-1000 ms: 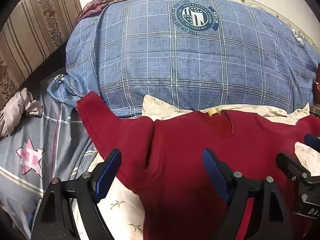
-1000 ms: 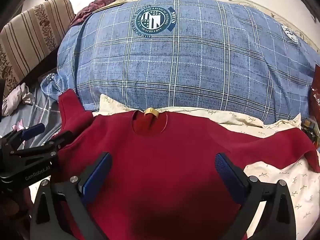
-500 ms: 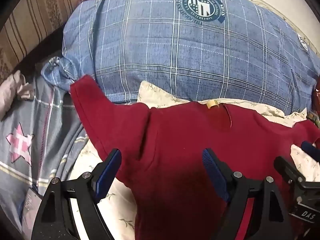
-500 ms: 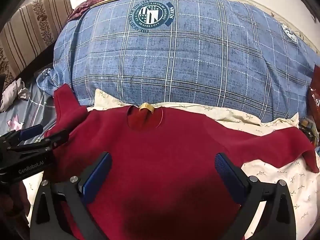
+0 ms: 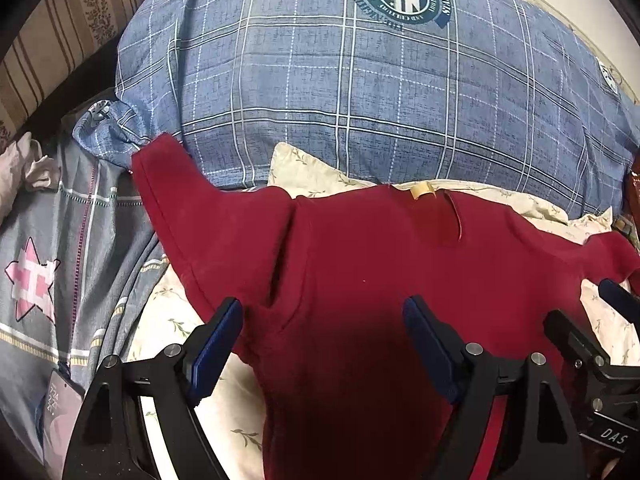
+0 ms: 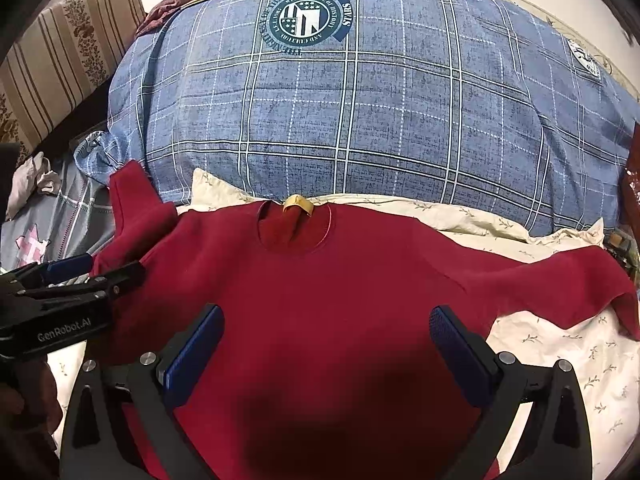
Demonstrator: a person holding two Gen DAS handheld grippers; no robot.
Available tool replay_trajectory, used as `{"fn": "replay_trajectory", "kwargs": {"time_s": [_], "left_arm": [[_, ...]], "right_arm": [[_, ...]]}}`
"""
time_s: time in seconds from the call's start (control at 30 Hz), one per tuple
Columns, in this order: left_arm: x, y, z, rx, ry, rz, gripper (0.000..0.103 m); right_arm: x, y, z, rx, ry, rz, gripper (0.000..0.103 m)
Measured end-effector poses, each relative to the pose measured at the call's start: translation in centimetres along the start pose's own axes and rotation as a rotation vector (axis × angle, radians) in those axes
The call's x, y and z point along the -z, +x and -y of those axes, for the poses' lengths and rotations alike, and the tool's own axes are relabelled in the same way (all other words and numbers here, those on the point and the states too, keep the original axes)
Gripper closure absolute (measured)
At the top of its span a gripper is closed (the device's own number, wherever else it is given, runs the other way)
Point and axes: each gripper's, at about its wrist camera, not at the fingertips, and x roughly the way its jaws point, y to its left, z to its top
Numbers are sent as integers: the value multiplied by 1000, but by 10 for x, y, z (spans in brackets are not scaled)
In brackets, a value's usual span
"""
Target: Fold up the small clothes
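A dark red long-sleeved top (image 5: 360, 264) lies spread flat on a cream floral sheet, neck towards the blue pillow; it also shows in the right wrist view (image 6: 328, 288). Its left sleeve (image 5: 188, 208) runs up to the pillow corner, its right sleeve (image 6: 560, 284) stretches to the right. My left gripper (image 5: 324, 340) is open and empty, hovering over the left armpit area. My right gripper (image 6: 328, 344) is open and empty above the chest. Each gripper shows at the edge of the other's view.
A large blue plaid pillow (image 6: 360, 120) lies behind the top. A grey star-print quilt (image 5: 48, 272) and a crumpled pale cloth (image 5: 24, 164) lie at the left. A striped cushion (image 6: 52, 64) stands at the far left. The cream floral sheet (image 6: 568, 360) shows at the right.
Both grippers have moved slightly forward and lower over the top, staying open. The top has not moved.
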Motion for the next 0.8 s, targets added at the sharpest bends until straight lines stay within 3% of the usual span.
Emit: {"fn": "replay_trajectory", "kwargs": {"time_s": [0.8], "left_arm": [[-6, -2, -12, -78, -61, 19, 21]], "right_arm": [[3, 3, -2, 2, -1, -12, 0]]}}
